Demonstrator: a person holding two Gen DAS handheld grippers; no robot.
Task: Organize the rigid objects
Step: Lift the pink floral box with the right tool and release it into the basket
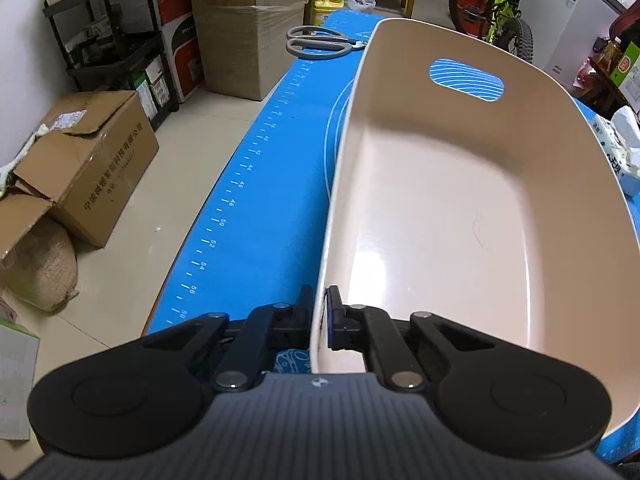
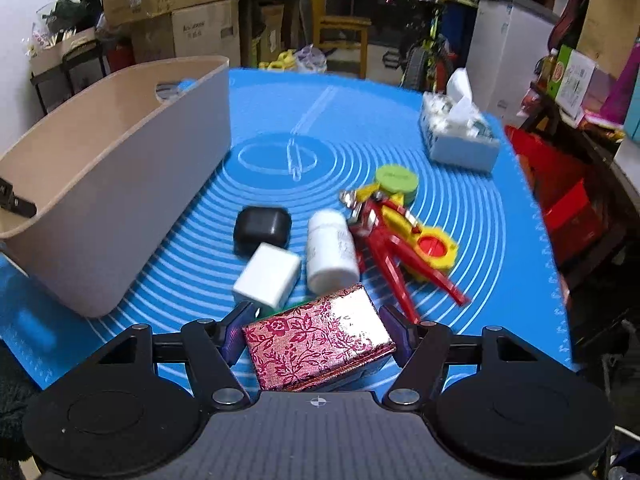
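My right gripper (image 2: 318,332) is shut on a red floral brocade box (image 2: 320,340), with a pad against each of its sides, just above the blue mat (image 2: 260,120). Beyond it lie a white cube (image 2: 268,280), a white bottle (image 2: 330,252) on its side, a black case (image 2: 262,228), a red-and-yellow toy figure (image 2: 396,236) and a green round lid (image 2: 396,182). The beige bin (image 2: 120,184) stands at the left. My left gripper (image 1: 320,312) is shut on the near wall of the bin (image 1: 440,208), one finger inside and one outside. The bin's inside is bare.
Grey-handled scissors (image 1: 320,42) lie on the mat (image 1: 260,200) beyond the bin. A tissue box (image 2: 460,132) sits at the mat's far right. Cardboard boxes (image 1: 88,168), shelves, a bicycle (image 1: 500,8) and a wooden chair (image 2: 340,28) surround the table.
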